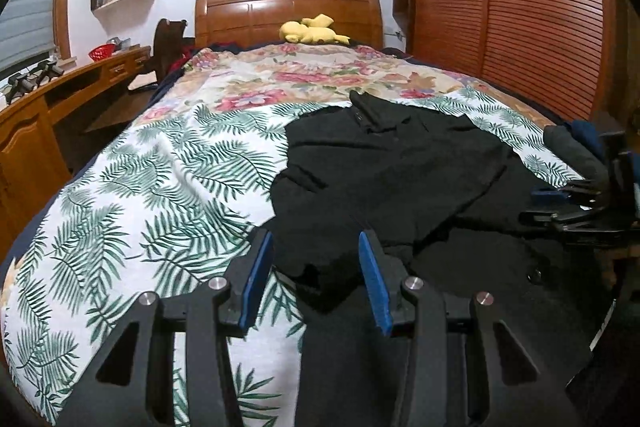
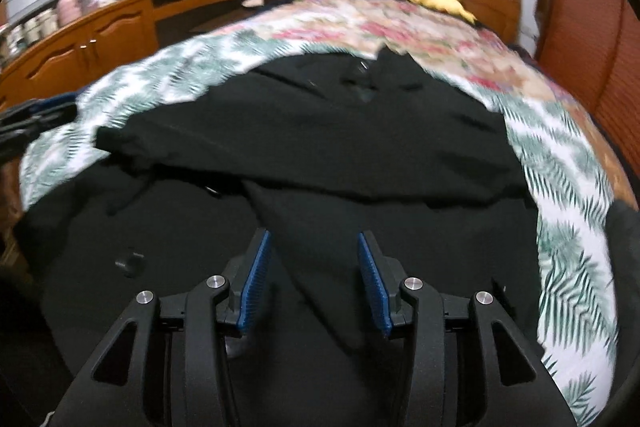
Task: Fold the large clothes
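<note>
A large black garment [image 1: 392, 171] lies spread and rumpled on the bed, collar toward the headboard; in the right wrist view it [image 2: 320, 147] fills the middle. My left gripper [image 1: 316, 247] is open, hovering over the garment's near left edge, holding nothing. My right gripper [image 2: 312, 247] is open above the garment's lower part, empty. The right gripper also shows at the right edge of the left wrist view [image 1: 568, 203], and the left gripper at the left edge of the right wrist view [image 2: 28, 123].
The bed has a palm-leaf sheet [image 1: 168, 187] and a floral blanket [image 1: 304, 75]. A yellow plush toy [image 1: 312, 31] lies by the wooden headboard [image 1: 288, 11]. A wooden desk [image 1: 60, 99] runs along the left; a wardrobe [image 1: 520, 19] stands right. Dark folded clothes [image 1: 572, 143] sit at the bed's right.
</note>
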Demonstrator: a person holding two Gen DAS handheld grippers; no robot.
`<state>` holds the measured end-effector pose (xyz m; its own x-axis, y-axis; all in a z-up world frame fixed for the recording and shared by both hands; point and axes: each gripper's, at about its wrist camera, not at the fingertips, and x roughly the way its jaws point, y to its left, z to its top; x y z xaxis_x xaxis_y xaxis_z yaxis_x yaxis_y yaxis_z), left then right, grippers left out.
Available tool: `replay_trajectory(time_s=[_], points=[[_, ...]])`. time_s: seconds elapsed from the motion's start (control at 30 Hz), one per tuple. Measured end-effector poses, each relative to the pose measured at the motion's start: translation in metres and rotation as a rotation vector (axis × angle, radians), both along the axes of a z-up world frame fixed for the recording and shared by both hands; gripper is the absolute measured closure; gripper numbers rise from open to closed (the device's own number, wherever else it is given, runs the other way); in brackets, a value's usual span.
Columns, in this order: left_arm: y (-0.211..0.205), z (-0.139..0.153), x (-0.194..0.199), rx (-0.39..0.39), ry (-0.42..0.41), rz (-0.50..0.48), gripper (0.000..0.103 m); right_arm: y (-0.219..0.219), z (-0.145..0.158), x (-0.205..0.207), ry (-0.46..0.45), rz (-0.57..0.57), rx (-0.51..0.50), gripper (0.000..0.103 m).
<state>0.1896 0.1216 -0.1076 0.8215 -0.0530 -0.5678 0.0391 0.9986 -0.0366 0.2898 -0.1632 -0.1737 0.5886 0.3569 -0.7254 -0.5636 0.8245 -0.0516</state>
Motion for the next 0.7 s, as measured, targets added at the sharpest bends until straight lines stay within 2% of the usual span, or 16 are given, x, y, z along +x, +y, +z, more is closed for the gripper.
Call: replay_trajectory(time_s=[0.07,0.13,0.23,0.7], points=[[-0.002,-0.003,0.003,-0.001,0.012,-0.01,0.06,-0.007,-0.014,0.007,0.012,-0.027,-0.012,0.058],[-0.005,-0.007,0.006,-0.003,0.027,-0.017,0.06,-0.013,-0.022,0.013,0.042,-0.043,0.017,0.058],[-0.008,-0.011,0.01,-0.005,0.047,-0.021,0.06,-0.016,-0.023,0.015,0.042,-0.051,0.044,0.058],[-0.018,-0.034,0.026,0.021,0.123,-0.01,0.06,-0.015,-0.026,0.01,0.018,-0.054,0.046,0.057]])
